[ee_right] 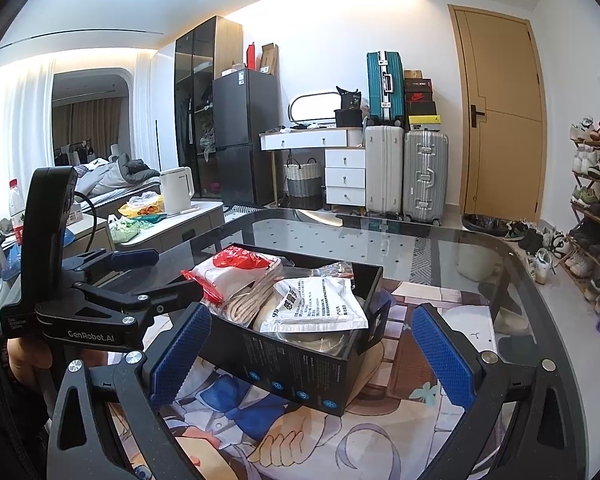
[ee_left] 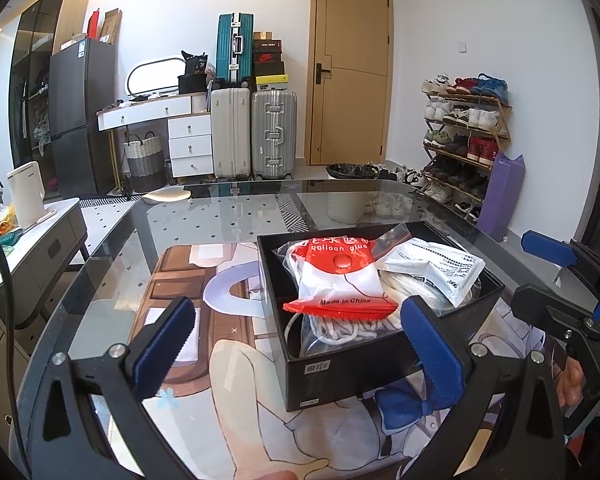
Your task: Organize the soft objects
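Left hand-held gripper (ee_left: pixel 296 338), lower frame: jaws wide, empty. Right hand-held gripper (ee_right: pixel 312 350), lower frame: jaws wide, empty, straddling the near corner of the black box (ee_right: pixel 300 368). Box sits mid-frame on the glass counter (ee_right: pixel 340 232), holding a red-white bag (ee_left: pixel 336 276) and a white packet (ee_left: pixel 436 268).

Glass table (ee_right: pixel 440 240) lies bare behind the packet-stuffed black box (ee_right: pixel 300 364) — open passage there.

Glossy glass tabletop (ee_left: pixel 228 216), matt black cardboard box (ee_left: pixel 340 372), crinkly clear plastic balloon glue bag (ee_left: pixel 336 276), ridged blue rubbery gripper pads (ee_right: pixel 444 354), brushed metal suitcase (ee_left: pixel 274 134), wooden door (ee_left: pixel 350 68).
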### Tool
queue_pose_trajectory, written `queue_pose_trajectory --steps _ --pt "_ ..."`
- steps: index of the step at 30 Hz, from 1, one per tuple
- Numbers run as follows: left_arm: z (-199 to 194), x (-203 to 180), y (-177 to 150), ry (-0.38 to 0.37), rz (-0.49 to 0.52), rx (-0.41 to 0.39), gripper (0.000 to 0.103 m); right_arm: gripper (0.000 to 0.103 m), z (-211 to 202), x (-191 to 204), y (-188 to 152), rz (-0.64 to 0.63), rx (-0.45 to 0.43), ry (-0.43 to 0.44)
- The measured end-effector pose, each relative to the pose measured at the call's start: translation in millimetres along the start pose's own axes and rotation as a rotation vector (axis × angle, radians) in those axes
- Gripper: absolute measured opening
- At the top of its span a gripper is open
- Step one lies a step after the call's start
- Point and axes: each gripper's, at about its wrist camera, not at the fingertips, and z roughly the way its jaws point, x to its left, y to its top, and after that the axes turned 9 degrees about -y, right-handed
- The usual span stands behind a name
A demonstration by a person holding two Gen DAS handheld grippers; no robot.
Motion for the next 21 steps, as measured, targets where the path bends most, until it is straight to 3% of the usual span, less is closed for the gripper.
queue_pose_trajectory --steps 21 --pt "-0.8 -2.9 0.1 -0.001 -0.002 -0.003 0.103 0.102 0.1 1.4 -0.5 0.001 0.000 -0.001"
